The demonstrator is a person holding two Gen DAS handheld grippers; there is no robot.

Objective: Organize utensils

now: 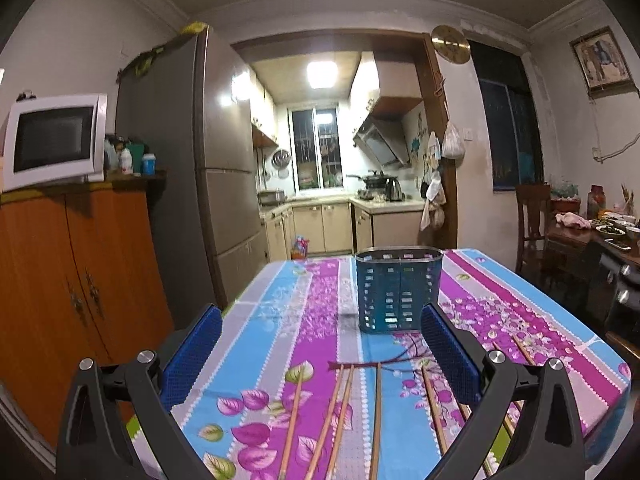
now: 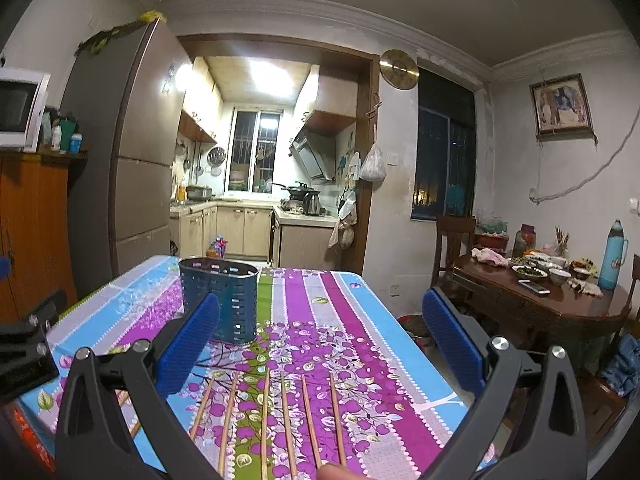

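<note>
- Left wrist view shows your left tool (image 1: 322, 340) spread wide and gripping nothing, hovering above the chopsticks (image 1: 344, 412) lying side by side on the counter (image 1: 520, 312).
- Your right tool (image 2: 320, 328) is equally wide and empty; its chopsticks (image 2: 280, 420) lie just below and between the fingers.
- Spaced apart like this, each stick looks easy to pick singly.
- Blue holder (image 1: 399, 290) stands upright ahead, beyond the sticks, seemingly empty.

On the table (image 1: 280, 280) the utensil holder (image 1: 398, 290) stands upright toward the far end. The chopsticks (image 1: 332, 412) lie flat at the near edge, roughly side by side, pointing away; perhaps one pair lies farther right. Beyond the table's far end opens the kitchen. A fridge (image 1: 176, 160) stands far left, a dining table (image 2: 552, 296) right.
</note>
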